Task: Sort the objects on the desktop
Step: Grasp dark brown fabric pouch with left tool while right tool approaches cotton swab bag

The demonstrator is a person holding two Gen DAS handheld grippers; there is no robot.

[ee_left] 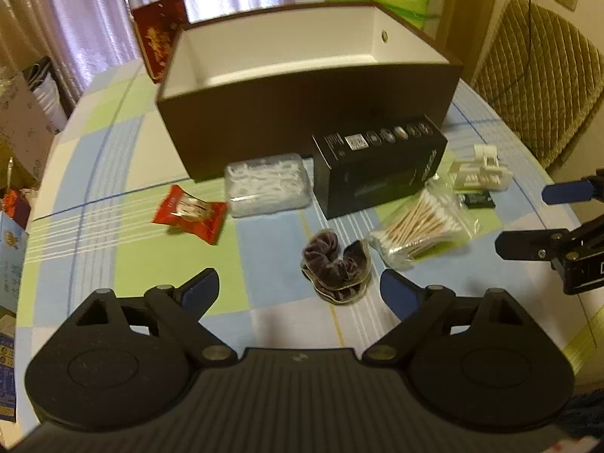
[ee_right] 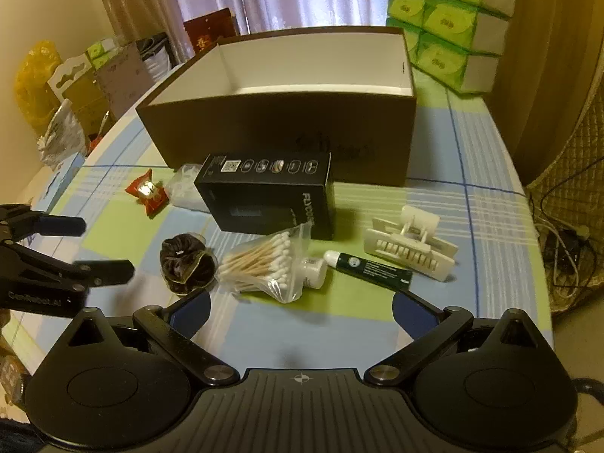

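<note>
Table (ee_right: 487, 151): covered by a checked cloth of blue, green and white squares. Large cardboard box (ee_right: 287, 139) — dark brown outside, white inside, open-topped, its long axis running left to right across the far side of the table; the visible part of its interior holds nothing. Black carton (ee_right: 264, 200): matte, rectangular, lying on its side just in front of the big box, long axis roughly parallel to it, a row of round icons along its top face. White hair clip (ee_right: 409, 251): toothed plastic, to the right of the carton. Clear zip bag of cotton swabs (ee_right: 264, 264): wooden stems, white tips, stems angled toward the carton. Dark green tube (ee_right: 372, 268) with a white cap, lying between bag and clip, cap pointing left. Clear plastic box of floss picks (ee_left: 266, 183), left of the carton. Velvet scrunchie (ee_left: 336, 268), dark and crumpled, nearest the left claw. Red candy wrapper (ee_left: 188, 213), glossy, farthest left.

Left claw (ee_left: 300, 292) — jaws wide apart, holding nothing, above the table just short of the scrunchie. Right claw (ee_right: 302, 307): likewise spread wide and empty, near the swab bag and tube.
</note>
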